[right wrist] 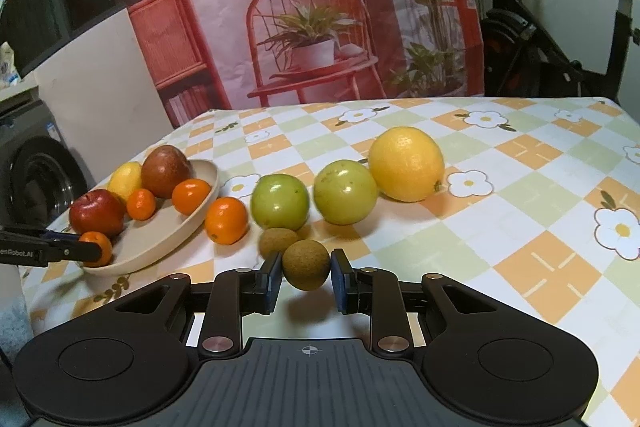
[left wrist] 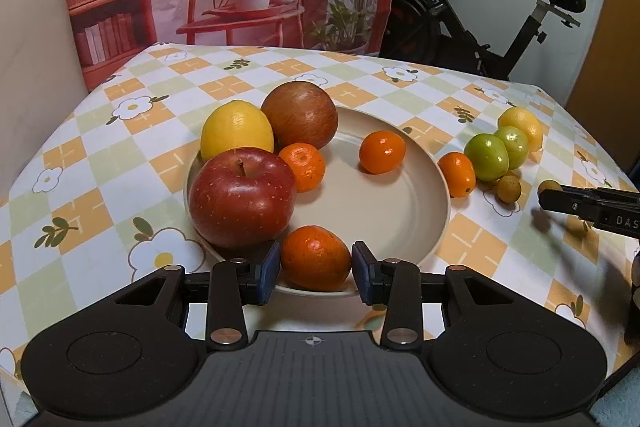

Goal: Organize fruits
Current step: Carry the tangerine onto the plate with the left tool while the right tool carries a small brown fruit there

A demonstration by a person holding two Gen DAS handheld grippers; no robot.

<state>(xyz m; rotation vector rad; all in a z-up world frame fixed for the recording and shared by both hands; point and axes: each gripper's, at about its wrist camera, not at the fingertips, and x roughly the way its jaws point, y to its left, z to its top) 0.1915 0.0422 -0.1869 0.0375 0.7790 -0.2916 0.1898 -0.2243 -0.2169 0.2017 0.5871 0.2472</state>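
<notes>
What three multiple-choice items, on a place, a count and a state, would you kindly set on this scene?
1. Where is the red apple? A. on the plate B. on the floor C. in a gripper
2. How many green fruits? A. one B. two C. four
3. The right gripper is: A. empty B. holding a lemon C. holding a small brown fruit
Key: 1 A, inside the rim; 2 B, a pair side by side; 3 C, clamped above its shadow.

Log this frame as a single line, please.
left gripper: open around tangerine on plate | right gripper: shut on longan | six fruits on plate
</notes>
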